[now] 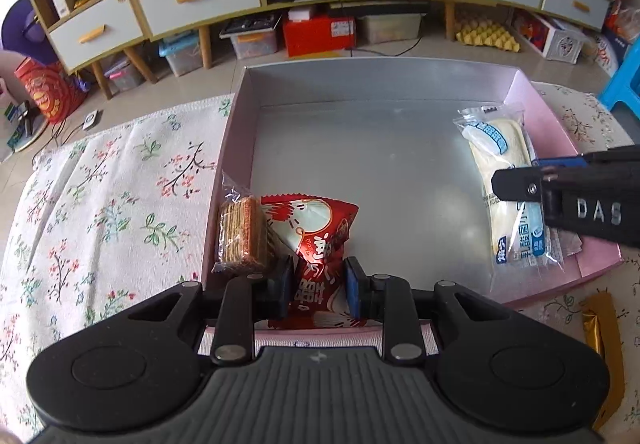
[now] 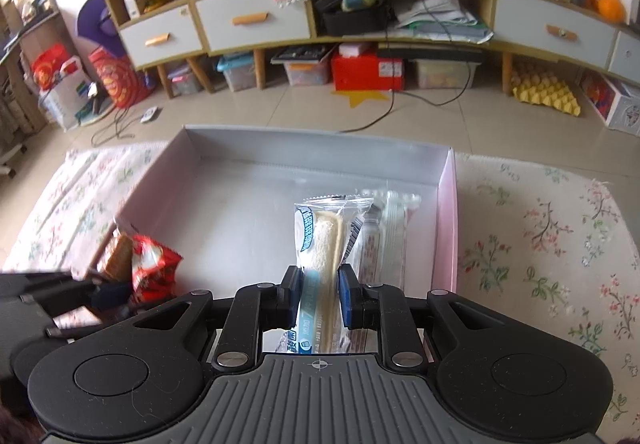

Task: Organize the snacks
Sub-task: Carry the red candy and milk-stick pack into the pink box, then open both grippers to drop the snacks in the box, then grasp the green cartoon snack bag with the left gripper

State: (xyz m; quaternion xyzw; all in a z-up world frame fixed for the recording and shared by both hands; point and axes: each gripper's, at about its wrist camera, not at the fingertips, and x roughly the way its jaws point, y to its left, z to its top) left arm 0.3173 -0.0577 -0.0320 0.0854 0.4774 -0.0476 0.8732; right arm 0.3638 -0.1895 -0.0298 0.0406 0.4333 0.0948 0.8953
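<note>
Two snacks sit in our box (image 1: 400,76): our left gripper (image 1: 318,286) squeezes the red pack (image 1: 316,232) by the left wall, our right gripper (image 2: 319,294) squeezes the white bread pack (image 2: 324,244) by the right wall.

The box (image 1: 536,100) is shallow and open-topped, pink outside and silvery inside. A red snack pack (image 1: 316,240) with white print stands crumpled at its near left corner. Touching it on the left, against the left wall, a clear-wrapped wafer stack (image 1: 242,234) stands on edge. A long cream bread (image 2: 324,244) in a clear wrapper with blue labels lies lengthwise near the right wall, beside another clear packet (image 2: 390,232).
</note>
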